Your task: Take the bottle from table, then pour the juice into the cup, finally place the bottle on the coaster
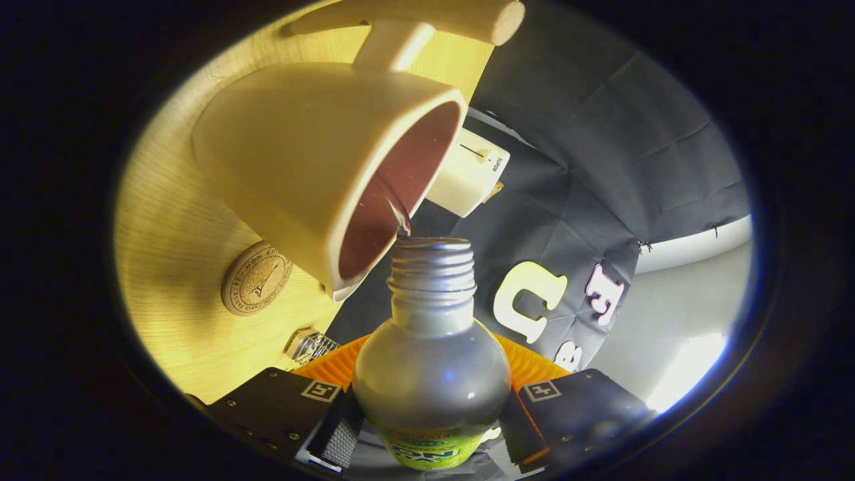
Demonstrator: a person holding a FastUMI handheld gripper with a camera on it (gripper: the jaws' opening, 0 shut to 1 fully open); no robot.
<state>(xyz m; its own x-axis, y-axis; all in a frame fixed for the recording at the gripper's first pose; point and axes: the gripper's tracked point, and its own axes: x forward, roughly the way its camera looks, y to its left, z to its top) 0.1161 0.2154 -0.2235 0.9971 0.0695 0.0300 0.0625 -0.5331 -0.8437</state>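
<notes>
Pouring: a thin dark stream runs from the mouth of the bottle (431, 354) into the cup (320, 167), seen from the gripper view.
Gripper: the gripper (427, 427) is clenched on the bottle, one finger pressed against each side of its rounded body.
Bottle: a silvery bottle with a threaded, uncapped neck and a green and yellow label low on its body; it sits between the fingers and its neck points ahead of them, the mouth just at the cup's rim.
Cup: a cream-coloured cup with a long straight handle (414, 20); its inside looks dark reddish-brown, and it stands on the wooden table (167, 240).
Juice: the stream (401, 217) meets the inner wall of the cup just beyond the bottle's mouth.
Coaster: a round cork coaster (257, 278) with a printed emblem lies flat on the table, just beside the cup's base and apart from the bottle.
Other things: a small cream box-shaped object (467, 174) lies beyond the cup, near the table's edge; a small shiny metallic item (310, 346) rests on the table near the left finger; an orange ribbed part (334, 367) shows behind the bottle, between the fingers.
</notes>
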